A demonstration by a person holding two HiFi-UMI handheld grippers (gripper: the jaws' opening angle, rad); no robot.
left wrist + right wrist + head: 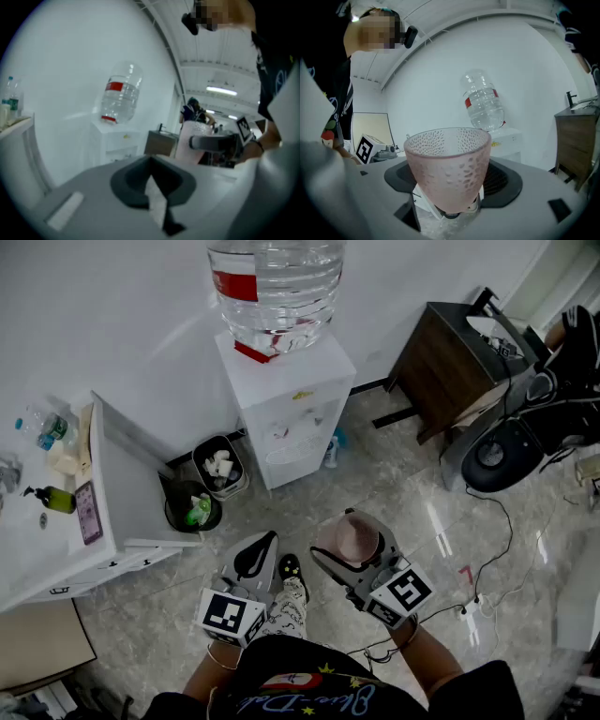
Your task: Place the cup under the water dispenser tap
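Observation:
A frosted pink cup [447,168] stands upright between the jaws of my right gripper [450,185], which is shut on it. In the head view this cup [349,536] and the right gripper [352,551] hang over the floor, a step back from the white water dispenser [291,399]. The dispenser carries a clear bottle [277,287] on top. My left gripper [255,555] hangs beside it at the left, shut and empty [152,180]. In the left gripper view the cup [191,143] shows to the right of the dispenser [115,140].
Two bins [217,468] [192,507] stand on the floor left of the dispenser. A white table [112,512] with bottles is at the left. A brown cabinet [450,362], a round black device [495,456] and floor cables [487,559] are at the right.

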